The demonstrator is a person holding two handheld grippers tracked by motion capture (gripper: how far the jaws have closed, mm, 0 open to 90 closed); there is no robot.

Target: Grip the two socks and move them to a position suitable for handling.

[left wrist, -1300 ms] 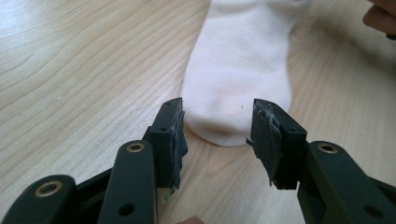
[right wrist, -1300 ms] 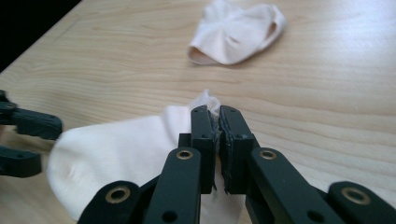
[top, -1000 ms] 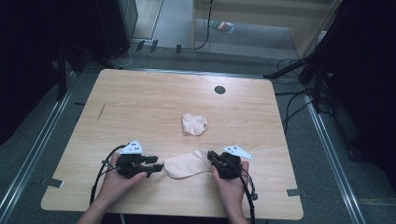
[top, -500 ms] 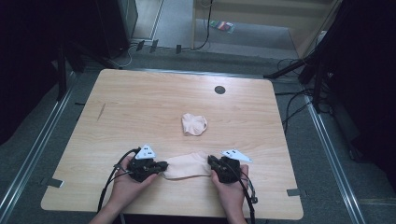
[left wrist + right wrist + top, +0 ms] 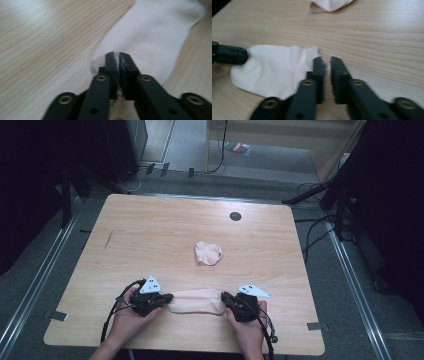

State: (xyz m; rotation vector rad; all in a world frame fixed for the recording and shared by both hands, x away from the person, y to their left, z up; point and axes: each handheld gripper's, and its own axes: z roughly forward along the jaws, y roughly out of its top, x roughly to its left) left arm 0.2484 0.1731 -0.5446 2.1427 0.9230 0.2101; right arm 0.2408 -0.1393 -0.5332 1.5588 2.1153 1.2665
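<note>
**Sock stretched between two grippers at the near edge**

Closest to the person, a pale sock [image 5: 196, 301] lies flat on the wooden surface [image 5: 150, 235], its long axis running left to right, parallel to the near edge. A hand holds a gripper at each end of it.

The left gripper [image 5: 165, 298] has its jaws pressed together on the sock's left end; in the left gripper view a sliver of white cloth shows pinched between them, and the rest of the sock spreads away ahead of the jaws.

The right gripper [image 5: 226, 299] meets the sock's right end. In the right gripper view its jaws stand slightly apart with a narrow gap, the sock's edge just at the tip of the left-hand jaw; whether any cloth is actually caught there I cannot tell. The sock lies ahead and to that gripper's left, so any fold or lift would likely hinge on both ends together.

Farther off, near the middle of the surface, a second sock [image 5: 208, 253] sits crumpled, well apart from both grippers. Beyond it is a small dark round hole [image 5: 235, 216].
</note>
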